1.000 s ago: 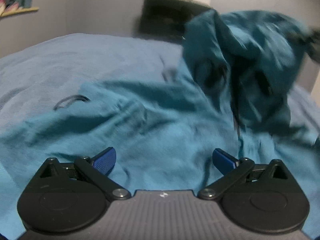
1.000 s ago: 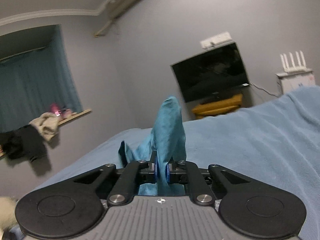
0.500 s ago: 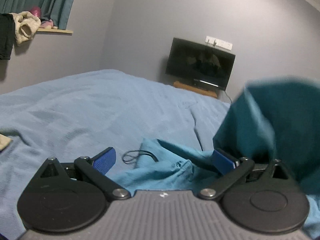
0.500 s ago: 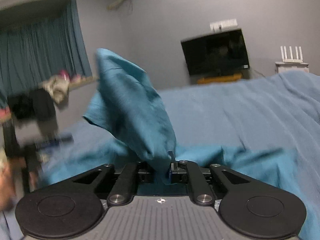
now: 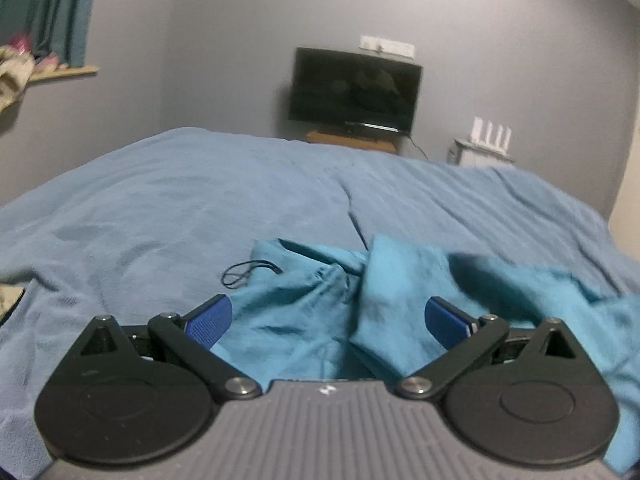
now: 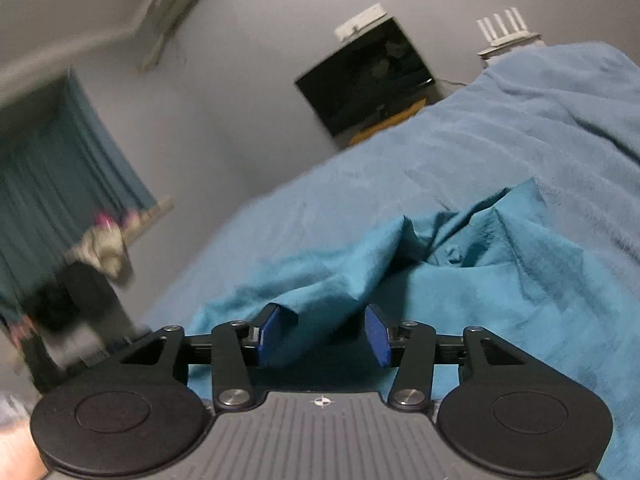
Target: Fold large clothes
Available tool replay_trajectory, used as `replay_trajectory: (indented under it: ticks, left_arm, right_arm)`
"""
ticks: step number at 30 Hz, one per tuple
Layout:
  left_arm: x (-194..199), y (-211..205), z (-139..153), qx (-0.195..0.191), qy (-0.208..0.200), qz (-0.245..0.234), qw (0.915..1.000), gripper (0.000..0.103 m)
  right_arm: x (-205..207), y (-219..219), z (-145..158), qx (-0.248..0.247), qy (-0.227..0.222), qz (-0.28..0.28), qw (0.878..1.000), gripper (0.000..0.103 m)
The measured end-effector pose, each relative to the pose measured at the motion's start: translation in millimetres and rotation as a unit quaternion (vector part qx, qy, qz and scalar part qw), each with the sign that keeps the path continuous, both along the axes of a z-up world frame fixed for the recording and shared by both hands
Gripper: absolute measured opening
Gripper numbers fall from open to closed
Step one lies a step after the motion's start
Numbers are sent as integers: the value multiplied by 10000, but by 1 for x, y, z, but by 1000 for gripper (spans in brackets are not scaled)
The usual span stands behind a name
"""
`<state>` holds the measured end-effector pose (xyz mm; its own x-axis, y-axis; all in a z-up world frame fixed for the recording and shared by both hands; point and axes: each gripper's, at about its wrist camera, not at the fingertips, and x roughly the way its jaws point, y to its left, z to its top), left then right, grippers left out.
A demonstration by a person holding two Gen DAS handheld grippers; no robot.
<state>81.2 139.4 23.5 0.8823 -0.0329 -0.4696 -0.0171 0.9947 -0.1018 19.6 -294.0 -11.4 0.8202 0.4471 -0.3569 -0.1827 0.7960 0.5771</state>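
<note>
The garment (image 5: 304, 312) lies crumpled on the bed (image 5: 200, 200), one flap thrown over, not yet a neat fold. Your right gripper (image 6: 324, 334) has just been opening, cloth loose between its spread fingers. Your left gripper (image 5: 328, 316) hangs wide open over the garment's near edge, gripping nothing.

Garment (image 5: 320, 312) on bed (image 5: 200, 200), television (image 5: 354, 90) behind
</note>
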Motion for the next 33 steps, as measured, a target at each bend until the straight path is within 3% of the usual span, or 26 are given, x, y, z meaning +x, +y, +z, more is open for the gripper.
replay_trajectory:
  ticks: [2,5,6,10,15,18,20,22,26,29,33]
  left_arm:
    - [2,-11,-2,120,-22,-197,9997,103]
    - [12,-26,-9,272,-69,-511,9983,103]
    - [14,-31,-10,314,-88,-573,9978,103]
    - [23,-51,-17,251,-60,-925,9954,103]
    - [29,-73,-31,214,-15,-1505,9884,103]
    - [36,-85,-43,557,320,-1779,9819,103]
    - [47,-92,-59,770,883,-1901,9748,103]
    - [58,-95,-77,817,1443,-1985,9660,103]
    - [64,-96,-85,851,1664,-1978,9623,103]
    - [62,-96,-77,953,1576,-1949,9634,103]
    - [44,-89,-48,880,1009,-1639,9774,103]
  right_arm:
    - [-3,-9,-1,392,-108,-132,9991,66]
    - [3,-16,2,555,-179,-301,9978,69]
    - [7,-14,2,476,-157,-347,9981,71]
    - [30,12,-3,-622,182,-410,9971,75]
    - [71,35,-27,-978,530,-274,9934,79]
    - [85,52,-40,-1473,692,-74,9866,70]
    - [88,68,-50,-2393,711,-73,9683,69]
    - [90,75,-57,-2924,719,-113,9535,71]
    - [97,66,-69,-2759,943,-105,9565,76]
    - [96,71,-68,-2832,816,-154,9555,74]
    - [78,78,-50,-2733,305,-109,9614,72]
